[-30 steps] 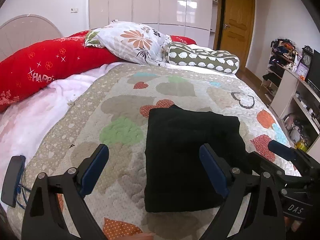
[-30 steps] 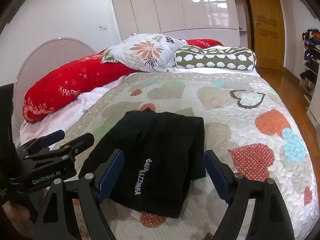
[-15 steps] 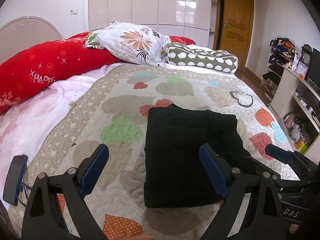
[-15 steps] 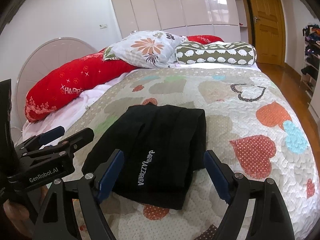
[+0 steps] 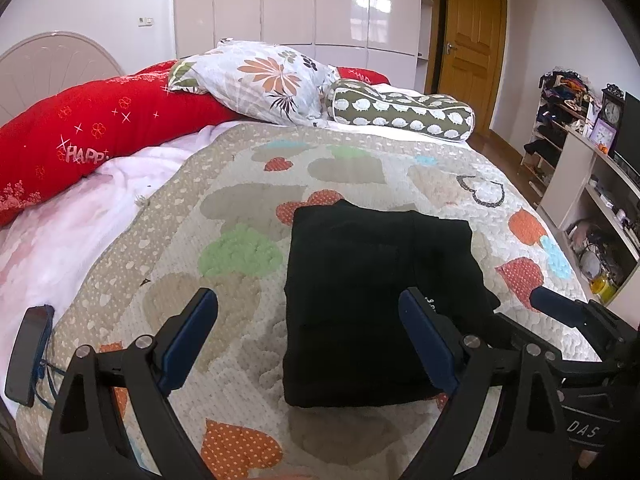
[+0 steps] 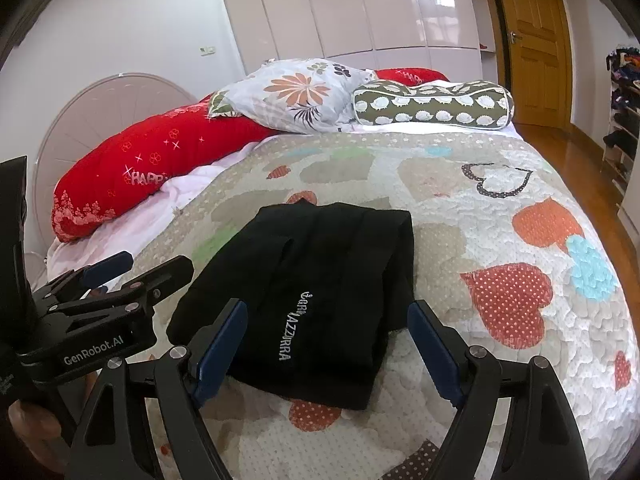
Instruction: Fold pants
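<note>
A pair of black pants (image 5: 380,300) lies folded into a compact rectangle on a heart-patterned quilt (image 5: 240,208), close to the foot edge of the bed and a little toward its right side; pale lettering shows on the top layer in the right wrist view. The left gripper (image 5: 308,336) hovers above the foot edge with its blue-padded fingers (image 5: 188,336) spread wide and holding nothing; one finger sits over bare quilt and the other over the pants' near right part. The right gripper (image 6: 328,344) hangs just beside it, fingers equally wide and empty, framing the near end of the bundle. Judging by the tidy shape, the folding looks essentially finished and this seems to be the release step; any next move would call only for smoothing a loose edge along the right side or lifting clear without dragging the cloth. Toward the head of the bed lie a long red cushion (image 5: 92,136), a floral pillow (image 5: 260,80) and a green bolster (image 5: 404,110), all well apart from the pants. A dark phone with a cable (image 5: 28,356) rests at the left edge of the bed. Nothing on the quilt blocks either gripper.
</note>
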{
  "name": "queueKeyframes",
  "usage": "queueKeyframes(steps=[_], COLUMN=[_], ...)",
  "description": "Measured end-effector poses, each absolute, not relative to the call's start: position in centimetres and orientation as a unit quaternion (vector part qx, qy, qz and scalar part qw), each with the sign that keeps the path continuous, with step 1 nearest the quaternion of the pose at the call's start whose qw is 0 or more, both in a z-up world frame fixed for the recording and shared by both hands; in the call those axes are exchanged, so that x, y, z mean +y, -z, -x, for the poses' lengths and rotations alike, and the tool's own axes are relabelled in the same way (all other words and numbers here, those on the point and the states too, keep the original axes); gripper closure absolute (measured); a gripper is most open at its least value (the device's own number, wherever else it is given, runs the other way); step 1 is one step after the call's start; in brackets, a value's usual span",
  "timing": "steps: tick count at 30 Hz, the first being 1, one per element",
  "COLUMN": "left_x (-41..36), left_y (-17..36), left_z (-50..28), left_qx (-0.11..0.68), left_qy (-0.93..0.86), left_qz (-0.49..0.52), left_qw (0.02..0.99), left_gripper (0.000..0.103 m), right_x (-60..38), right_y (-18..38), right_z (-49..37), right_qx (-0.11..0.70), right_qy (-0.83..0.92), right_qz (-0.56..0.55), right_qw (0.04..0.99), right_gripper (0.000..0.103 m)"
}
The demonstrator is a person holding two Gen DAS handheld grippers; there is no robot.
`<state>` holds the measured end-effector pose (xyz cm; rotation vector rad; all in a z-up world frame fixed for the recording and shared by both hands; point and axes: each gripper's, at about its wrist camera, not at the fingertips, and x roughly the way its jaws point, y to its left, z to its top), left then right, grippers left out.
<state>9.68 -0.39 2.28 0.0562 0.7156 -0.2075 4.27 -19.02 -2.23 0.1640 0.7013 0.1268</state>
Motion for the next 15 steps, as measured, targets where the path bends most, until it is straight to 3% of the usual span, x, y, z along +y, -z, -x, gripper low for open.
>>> queueKeyframes(steps=[15], left_x=[-0.86], left_y=[-2.55], left_z=[-9.17], left_qx=[0.345], left_qy=[0.104], left_qz=[-0.031], left_qw=[0.932], left_gripper=[0.01], right_x=[-19.16], right_y=[2.48], right_z=[-3.95], right_qx=[0.347], right_qy=[-0.06], right_qz=[-0.081], right_qw=[0.932], right_gripper=[0.019])
